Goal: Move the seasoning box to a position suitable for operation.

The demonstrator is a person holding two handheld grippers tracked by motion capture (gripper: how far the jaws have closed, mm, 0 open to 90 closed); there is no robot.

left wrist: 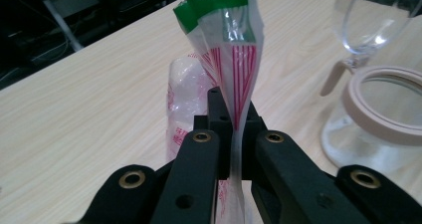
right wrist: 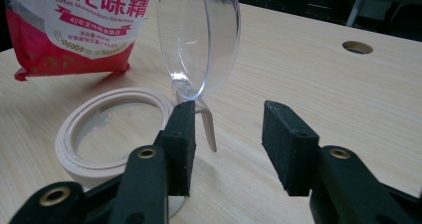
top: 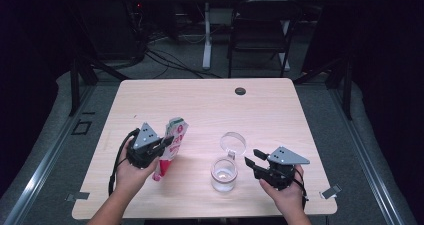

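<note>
The left gripper [top: 167,141] was clamped on the pouch [top: 171,142], holding it upright on the surface [top: 280,105] left of the jar [top: 223,174]. The jar's clear lid [top: 233,142] already stood flipped open. The right gripper [top: 252,157], jaws apart and grasping nothing, sat just beside the jar. Opening seemed done; tipping the pouch's contents into the jar remained.

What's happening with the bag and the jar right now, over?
Left tool shut on red-and-white bag. Right tool open beside glass jar. Jar lid flipped up. Nothing between bag and jar.
</note>
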